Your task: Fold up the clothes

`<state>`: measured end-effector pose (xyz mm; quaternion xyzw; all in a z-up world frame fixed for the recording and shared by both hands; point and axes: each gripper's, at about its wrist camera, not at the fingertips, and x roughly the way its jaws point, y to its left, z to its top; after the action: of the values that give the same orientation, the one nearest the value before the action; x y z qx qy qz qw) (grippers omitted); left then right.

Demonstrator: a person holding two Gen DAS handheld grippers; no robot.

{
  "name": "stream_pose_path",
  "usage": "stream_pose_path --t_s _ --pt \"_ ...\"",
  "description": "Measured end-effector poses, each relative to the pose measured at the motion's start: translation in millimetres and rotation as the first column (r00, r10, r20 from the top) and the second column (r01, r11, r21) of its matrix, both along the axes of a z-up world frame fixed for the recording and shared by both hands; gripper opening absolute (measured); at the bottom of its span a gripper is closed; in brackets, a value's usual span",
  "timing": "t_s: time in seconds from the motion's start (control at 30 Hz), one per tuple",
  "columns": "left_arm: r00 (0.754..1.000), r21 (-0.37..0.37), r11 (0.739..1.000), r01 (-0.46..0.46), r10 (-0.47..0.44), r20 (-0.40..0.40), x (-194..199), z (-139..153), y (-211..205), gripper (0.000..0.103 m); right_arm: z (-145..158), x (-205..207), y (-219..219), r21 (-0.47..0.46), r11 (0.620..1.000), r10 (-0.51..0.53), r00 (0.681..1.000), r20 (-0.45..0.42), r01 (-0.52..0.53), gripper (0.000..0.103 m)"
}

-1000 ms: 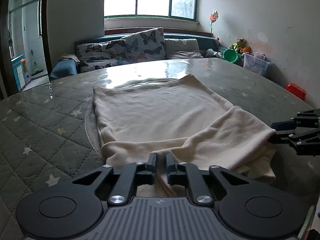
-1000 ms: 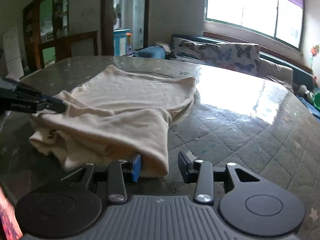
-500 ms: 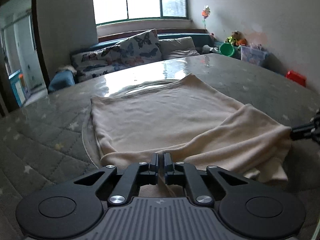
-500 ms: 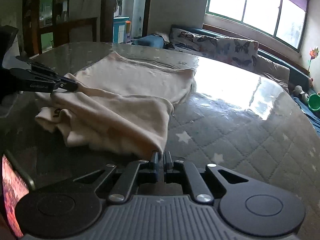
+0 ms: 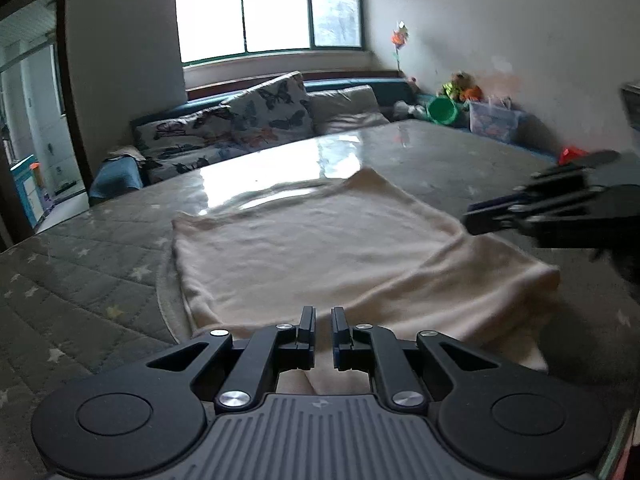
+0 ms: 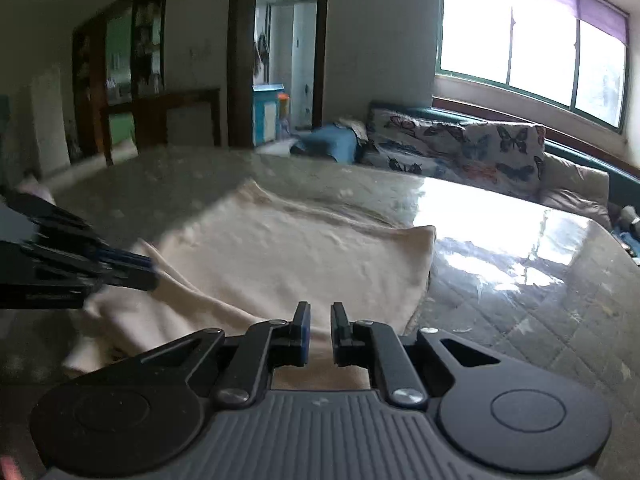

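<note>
Left wrist view: the cream garment (image 5: 320, 248) is spread on the quilted, glass-topped table (image 5: 80, 280), with its near edge doubled over toward the far side. The left gripper (image 5: 322, 330) is closed on the near folded edge, and cloth is seen pinched between its narrow-set jaws. Compared with one second ago, the fold is seen lifted and carried further across the garment, and the camera is pitched higher, so more of the window (image 5: 268, 8) is shown. The right gripper (image 5: 532, 216) is seen at the right, blurred, and is now raised above the garment's right corner instead of lying low beside it.

Right wrist view: the right gripper (image 6: 320, 334) is closed on the near hem of the garment (image 6: 288, 256); one second ago its jaws were held apart around that hem. The left gripper (image 6: 120, 270) is seen at the left, clamped on the opposite corner. The butterfly-patterned cushions (image 6: 460, 148) are seen behind the table (image 6: 520, 280).
</note>
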<state>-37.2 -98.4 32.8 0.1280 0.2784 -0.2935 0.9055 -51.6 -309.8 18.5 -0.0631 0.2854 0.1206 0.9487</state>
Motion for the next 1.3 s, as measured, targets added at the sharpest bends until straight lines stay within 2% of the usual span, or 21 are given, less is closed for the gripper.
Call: stream_pose_path --t_s 0.07,0.13,0.23,0.37,0.5,0.63,0.7,0.8,0.97,1.1,1.23,1.3 --pt "1.0 0.013 1.0 0.003 -0.002 -0.023 3.3 -8.0 -0.3 0.01 -14.9 11.4 -5.6 -0.015 0.999 -0.046 0.997 -0.057 0.045 0.009" --pt "0.999 0.003 1.0 -0.001 0.001 -0.033 5.5 -12.8 3.1 0.01 -22.4 9.9 -17.6 0.01 0.998 -0.058 0.996 -0.064 0.059 0.007" --pt "0.999 -0.023 1.0 -0.005 0.004 -0.039 6.6 -8.7 6.4 0.011 -13.5 3.4 -21.7 0.004 0.998 -0.065 0.996 -0.062 0.066 0.008" --pt "1.0 -0.048 0.999 0.004 -0.005 -0.009 3.4 0.5 7.1 0.011 -0.8 -9.5 -13.8 0.018 1.0 -0.018 1.0 -0.024 0.018 0.012" --pt "0.999 -0.025 1.0 -0.003 0.001 -0.053 15.0 -9.9 -2.1 0.011 -5.6 -10.7 3.0 0.014 0.998 0.056 0.998 -0.026 -0.056 0.021" --pt "0.999 -0.027 1.0 -0.012 0.011 -0.045 14.2 -7.8 -0.7 0.012 -15.8 -13.1 7.2 0.0 0.998 0.058 0.996 -0.063 -0.058 0.021" --pt "1.0 -0.025 1.0 0.012 -0.012 -0.009 4.4 -1.3 1.9 0.015 -9.3 -22.3 6.5 0.01 0.997 0.074 0.996 -0.048 -0.074 0.021" --pt "0.999 -0.013 0.998 0.054 -0.054 0.006 -5.8 0.1 1.3 0.016 -5.9 -33.8 12.3 0.01 0.993 0.12 0.992 -0.038 -0.12 0.022" --pt "0.996 0.064 0.994 0.09 -0.091 0.015 -16.1 -15.2 -4.6 0.019 -18.6 -38.0 21.7 -0.028 0.986 0.162 0.985 -0.067 -0.164 0.024" --pt "0.99 0.071 0.989 0.129 -0.132 0.043 -29.4 -2.6 6.2 0.02 -2.4 -46.0 14.4 -0.025 0.983 0.183 0.981 -0.059 -0.184 0.031" --pt "0.968 0.157 0.964 0.214 -0.23 0.096 -53.9 1.3 20.2 0.02 5.1 -59.0 9.6 -0.07 0.972 0.219 0.973 -0.076 -0.224 0.034" --pt "0.949 0.227 0.938 0.262 -0.293 0.116 -69.0 -2.2 22.7 0.02 4.8 -64.5 8.7 -0.086 0.967 0.233 0.968 -0.091 -0.241 0.036"
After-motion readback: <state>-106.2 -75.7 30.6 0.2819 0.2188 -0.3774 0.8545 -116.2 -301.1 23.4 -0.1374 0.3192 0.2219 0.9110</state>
